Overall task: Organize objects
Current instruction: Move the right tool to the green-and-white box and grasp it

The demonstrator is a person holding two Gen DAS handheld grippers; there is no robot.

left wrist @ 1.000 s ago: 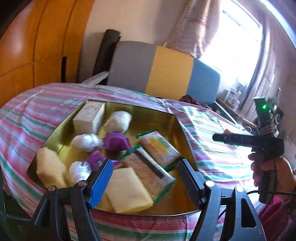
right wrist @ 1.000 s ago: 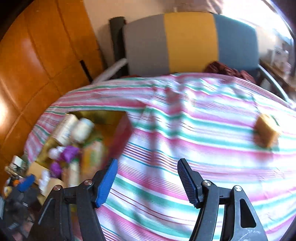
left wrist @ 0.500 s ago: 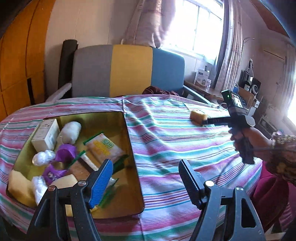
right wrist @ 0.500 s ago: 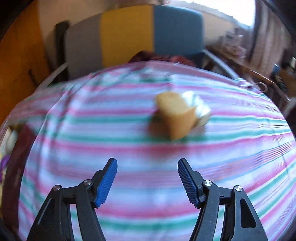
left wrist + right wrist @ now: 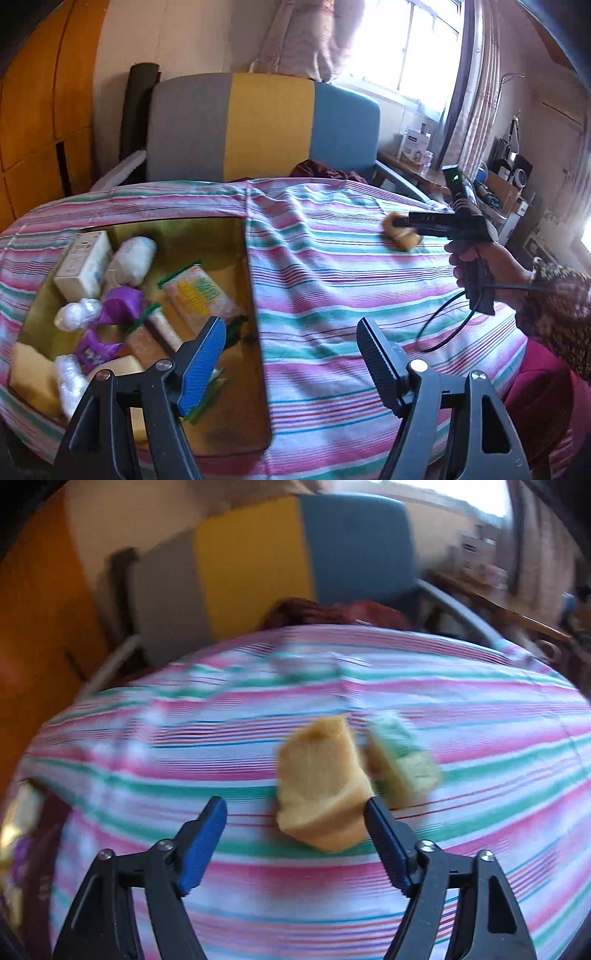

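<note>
A yellow sponge (image 5: 321,786) lies on the striped tablecloth (image 5: 221,746), with a smaller green-topped sponge (image 5: 402,760) beside it on the right. My right gripper (image 5: 295,830) is right at the yellow sponge, whose near end sits between the fingertips, close to the right finger (image 5: 386,838). Its jaws are opening and the pads do not press. The left wrist view shows that gripper (image 5: 400,223) over the sponge (image 5: 406,240). My left gripper (image 5: 288,354) is open and holds nothing, above the right edge of a gold box (image 5: 236,236).
The gold box holds a white carton (image 5: 83,264), white wrapped bundles, purple items (image 5: 122,302), flat packets (image 5: 195,291) and yellow sponges. A grey, yellow and blue chair (image 5: 266,125) stands behind the table. A person's hand (image 5: 491,262) and a cable (image 5: 447,321) are at the right.
My right gripper has swept rightward across the cloth, away from the box, up to the yellow sponge, and its jaws have widened. My left gripper has swung right off the box's middle.
</note>
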